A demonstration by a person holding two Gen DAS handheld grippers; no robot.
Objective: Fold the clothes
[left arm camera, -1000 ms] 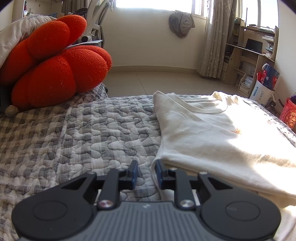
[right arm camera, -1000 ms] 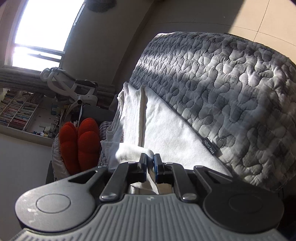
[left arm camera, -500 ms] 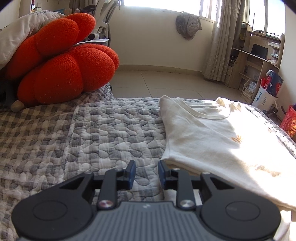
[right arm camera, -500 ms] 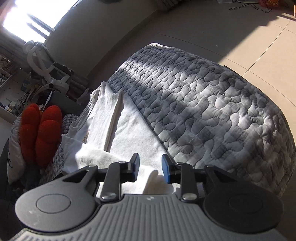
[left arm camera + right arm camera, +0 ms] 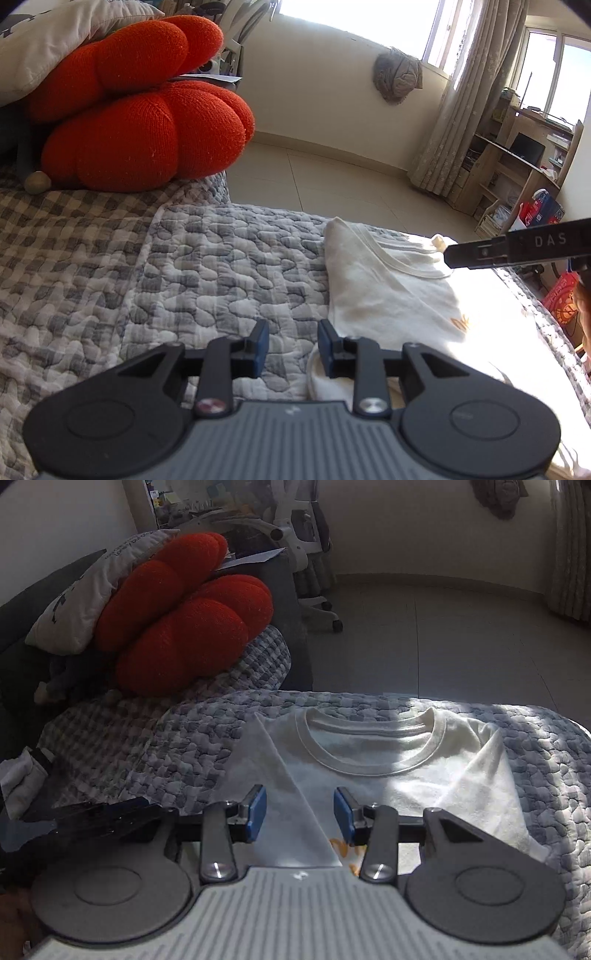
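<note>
Cream cotton, the T-shirt [image 5: 373, 775] lies flat on the grey quilted cover [image 5: 229, 266] of the bed, collar toward the far edge and both sides folded in over the front. An orange print on the chest shows only in part, cut off by the right gripper [image 5: 300, 814] in its own view and washed out by sunlight in the left one. That glare bleaches the shirt's right half, so the folds there are hard to read.

The right gripper hangs above the shirt's middle with its jaws apart and nothing between the pads; only cloth lies below the gap. The left gripper [image 5: 291, 349] sits at the shirt's left side near the hem, jaws opening, one pad over the quilt and the other over the cloth edge, neither pressing on anything.

At the left of the bed an orange-red knitted cushion [image 5: 140, 122] leans against a pale pillow [image 5: 85, 602], well apart from the shirt, with a wide strip of bare quilt between them. The bed's far edge runs just beyond the collar, and past it the tiled floor [image 5: 443, 635] is open as far as the wall. A white bag [image 5: 535, 214] beside the wooden desk [image 5: 517, 166] holds something red and blue that cannot be made out.
</note>
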